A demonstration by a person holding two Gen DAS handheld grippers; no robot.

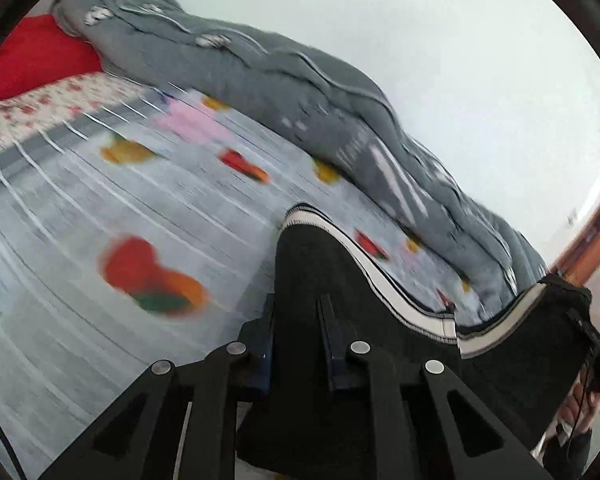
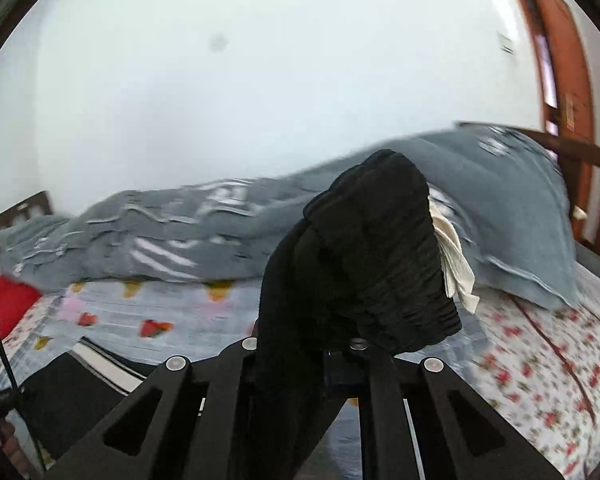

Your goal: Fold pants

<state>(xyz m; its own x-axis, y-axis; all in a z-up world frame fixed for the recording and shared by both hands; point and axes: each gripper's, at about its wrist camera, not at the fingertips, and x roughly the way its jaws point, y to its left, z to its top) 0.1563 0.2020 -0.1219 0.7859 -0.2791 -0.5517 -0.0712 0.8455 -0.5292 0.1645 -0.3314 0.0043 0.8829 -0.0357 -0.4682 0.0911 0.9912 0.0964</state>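
Now both claws — left claw (image 1: 300,320), right claw (image 2: 324,344) — clamp the black pants (image 2: 364,264).

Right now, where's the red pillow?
The red pillow sits far upper left in the left wrist view, on the floral sheet, touching the rumpled grey quilt.

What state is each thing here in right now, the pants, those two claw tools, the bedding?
Pants: black with a white stripe, lifted off the bed, gripped at both ends.
Left gripper: shut on the pants.
Right gripper: shut on the pants' bunched end.
Grey quilt: rumpled along the wall.
Red pillow: lying on the bed.
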